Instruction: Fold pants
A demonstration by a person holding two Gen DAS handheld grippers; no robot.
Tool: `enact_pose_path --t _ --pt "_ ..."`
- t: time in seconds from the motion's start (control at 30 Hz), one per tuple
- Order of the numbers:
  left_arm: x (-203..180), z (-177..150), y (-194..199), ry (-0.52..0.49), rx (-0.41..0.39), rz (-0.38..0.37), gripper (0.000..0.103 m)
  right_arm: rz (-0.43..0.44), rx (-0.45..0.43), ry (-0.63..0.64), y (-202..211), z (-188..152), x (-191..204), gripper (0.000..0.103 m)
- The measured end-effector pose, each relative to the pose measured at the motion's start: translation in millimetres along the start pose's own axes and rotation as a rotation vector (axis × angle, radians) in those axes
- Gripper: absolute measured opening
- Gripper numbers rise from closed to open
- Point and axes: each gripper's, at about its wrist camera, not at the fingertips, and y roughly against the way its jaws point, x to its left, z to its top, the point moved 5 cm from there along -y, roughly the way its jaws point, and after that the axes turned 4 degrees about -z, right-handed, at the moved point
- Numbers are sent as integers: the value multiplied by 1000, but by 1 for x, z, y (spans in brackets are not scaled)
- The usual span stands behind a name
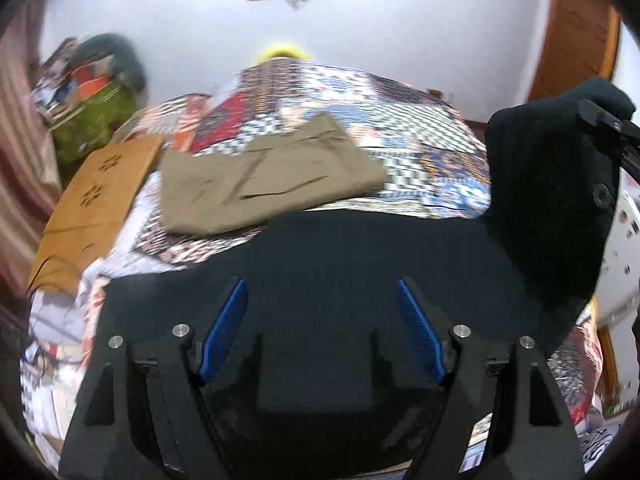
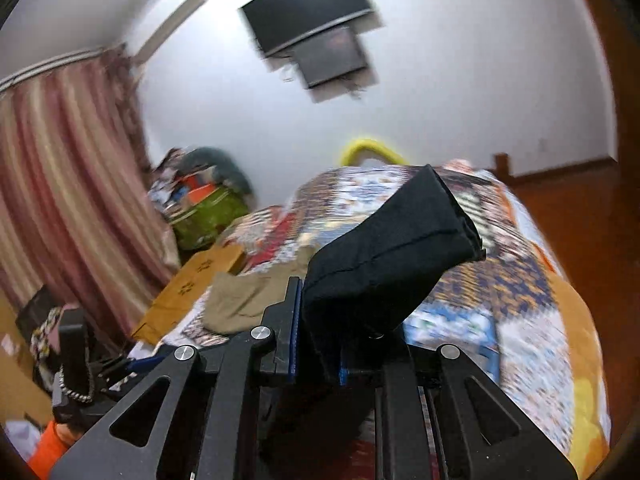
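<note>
Now the black pants [image 1: 320, 264] lie spread across the near part of the bed [image 1: 420, 128], with one end lifted at about two o'clock in the left wrist view. The left claw [image 1: 320, 336] stands spread above the dark cloth, its blue pads [image 1: 224, 328] apart with nothing pinched between them. The right claw [image 2: 316, 320] is pressed together on a raised fold of the pants, which sticks up toward one o'clock in the right wrist view. Folded tan pants [image 1: 268, 184] rest on the patterned bedspread at about eleven o'clock, beside a brown envelope [image 1: 100, 204]. A green bag [image 1: 92, 124], blurred, probably sits on a pile at ten o'clock.
</note>
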Motion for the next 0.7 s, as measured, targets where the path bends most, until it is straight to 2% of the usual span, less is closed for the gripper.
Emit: enact_pose_path --t 0.1,0.2,0.33,0.47,0.53,0.63,0.7 --pt "30 -7 7 66 -9 28 76 68 54 86 -18 -8 36 12" --pt "57 -16 13 137 -13 42 76 129 143 174 -40 -30 70 12" --pt "78 -25 16 193 -10 55 76 186 324 282 -73 -83 100 12" --pt "84 -33 16 205 -3 65 76 227 519 326 -95 -138 105 13" --pt "83 -34 17 202 -1 65 76 220 568 351 -100 -155 109 17" --pt "80 -33 16 196 2 63 76 214 571 368 -99 -151 111 22" --pt "75 -30 18 188 -3 58 76 231 567 354 -92 -145 111 40"
